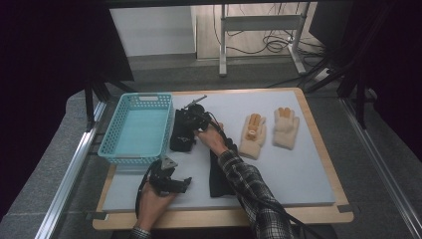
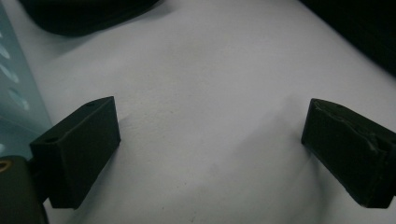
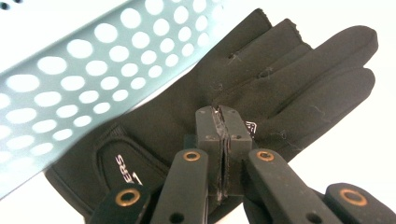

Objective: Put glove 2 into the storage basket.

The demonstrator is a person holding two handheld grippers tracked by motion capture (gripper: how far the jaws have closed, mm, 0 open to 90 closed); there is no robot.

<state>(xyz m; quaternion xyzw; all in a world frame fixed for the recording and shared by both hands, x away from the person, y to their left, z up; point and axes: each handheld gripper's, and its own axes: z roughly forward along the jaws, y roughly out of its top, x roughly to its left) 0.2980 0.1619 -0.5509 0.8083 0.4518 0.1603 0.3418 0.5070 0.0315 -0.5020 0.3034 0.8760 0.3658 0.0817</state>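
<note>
Black glove point(image 3: 261, 88) pinched in right gripper point(image 3: 223, 116) jaws; left gripper point(image 2: 210, 140) jaws gape

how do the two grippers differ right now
The left gripper has its jaws spread wide over bare table with nothing between them; the right gripper has its jaws closed together on the black glove. The left sits near the table's front edge, the right beside the blue basket. Both have black jaws.

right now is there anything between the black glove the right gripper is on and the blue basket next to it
Nothing visible does. The right gripper is shut on the black glove, which lies directly beside the blue basket. The only thing between them is the basket's own perforated wall, which the glove would have to be lifted over.
</note>
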